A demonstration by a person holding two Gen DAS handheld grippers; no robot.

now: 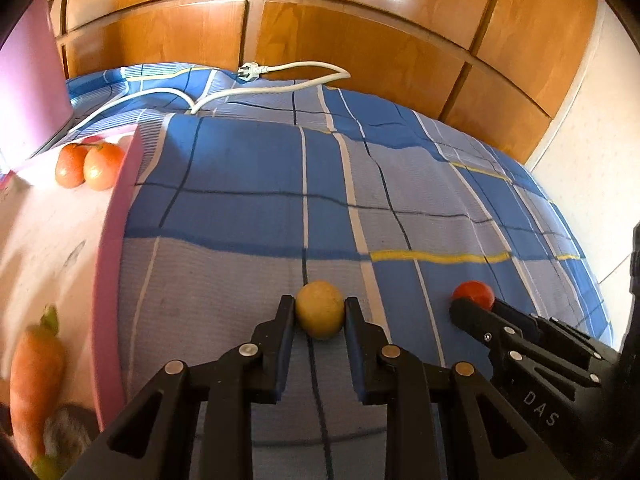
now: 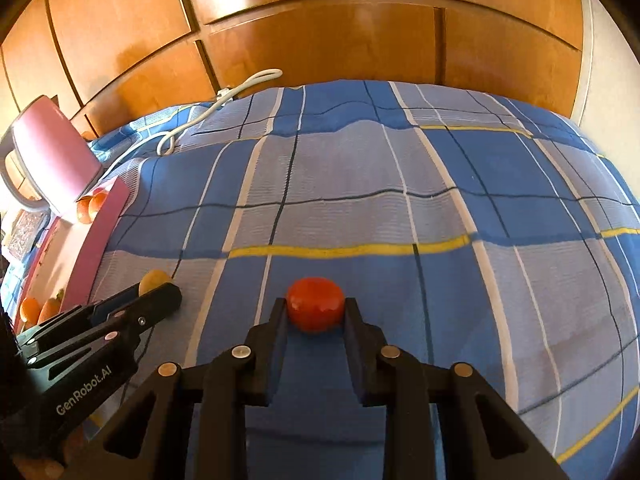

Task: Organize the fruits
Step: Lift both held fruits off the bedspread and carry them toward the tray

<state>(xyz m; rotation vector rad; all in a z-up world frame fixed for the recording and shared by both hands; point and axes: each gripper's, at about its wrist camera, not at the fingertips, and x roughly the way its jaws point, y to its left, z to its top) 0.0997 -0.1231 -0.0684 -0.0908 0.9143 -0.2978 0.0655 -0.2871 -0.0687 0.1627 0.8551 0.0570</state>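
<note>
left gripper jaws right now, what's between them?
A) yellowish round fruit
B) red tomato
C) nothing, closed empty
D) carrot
A: in the left wrist view the left gripper has its jaws pressed on both sides of the yellowish round fruit over the plaid bedsheet; the red tomato is in the right gripper instead.

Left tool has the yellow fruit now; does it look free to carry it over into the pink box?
Probably yes. The left tool is shut on the yellow fruit, and only bare checked bedspread lies between it and the pink box. It must clear the box's raised wall; the carrot and two oranges leave room inside.
</note>
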